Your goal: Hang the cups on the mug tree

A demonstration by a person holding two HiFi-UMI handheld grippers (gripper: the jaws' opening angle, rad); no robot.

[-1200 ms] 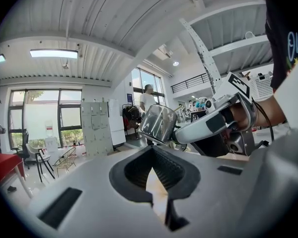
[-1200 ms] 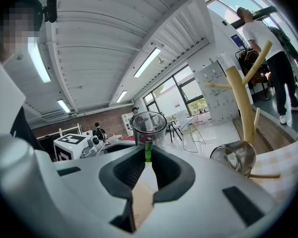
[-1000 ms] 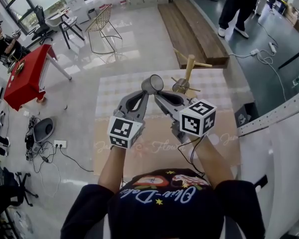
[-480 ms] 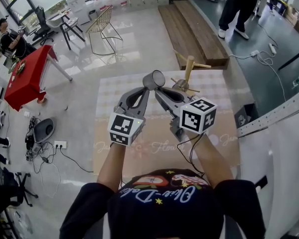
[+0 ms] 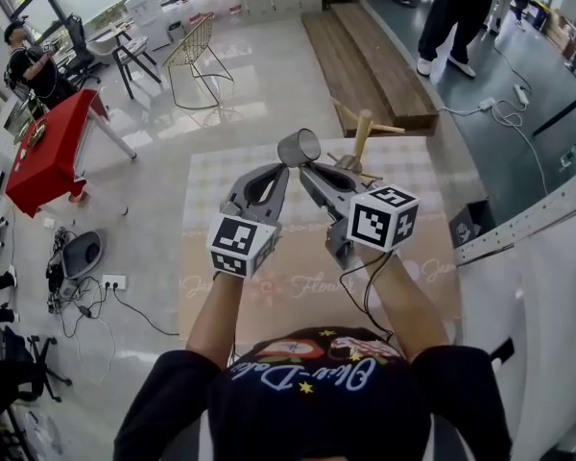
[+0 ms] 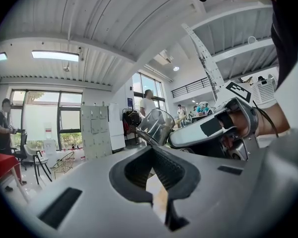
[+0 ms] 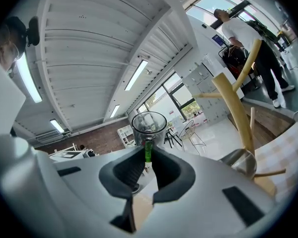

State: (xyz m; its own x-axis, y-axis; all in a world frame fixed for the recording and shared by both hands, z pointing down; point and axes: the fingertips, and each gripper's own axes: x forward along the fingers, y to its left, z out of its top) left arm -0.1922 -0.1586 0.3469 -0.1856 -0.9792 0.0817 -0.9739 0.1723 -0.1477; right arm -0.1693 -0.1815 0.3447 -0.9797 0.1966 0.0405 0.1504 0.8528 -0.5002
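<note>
Checked cloth covers the table [image 5: 413,185] that carries the pale wooden mug tree with angled pegs [image 5: 363,133], in a large hall with a glossy floor. One shiny rounded cup [image 5: 348,166] hangs low on the mug tree, close against its stem.

**Position of the workpiece.** The clear glass cup with a green handle [image 5: 299,147] is held in the air, to the left of the mug tree and on its near side in the head view. It is apart from every peg and lies tilted, mouth turned away from the person.

**Tool state.**
- Right gripper [image 5: 305,168]: jaws narrow, clamped on the green handle. The right gripper view shows the handle between the pads with the glass body just beyond the tips.
- Left gripper [image 5: 284,166]: jaws drawn almost together, tips at the wall of the clear glass cup. It appears to pinch that wall and steady it, though the contact itself is not sharply visible.

**Step in hand.** Judged from this layout, the clear glass cup is being carried and oriented for hanging. It is not yet on the mug tree.

**Next move.** Bring the clear glass cup rightward to a free upper peg of the mug tree. The handle loop must face the peg tip. Because the right gripper occupies the handle, some loop must remain open or the hold must shift before threading.
</note>
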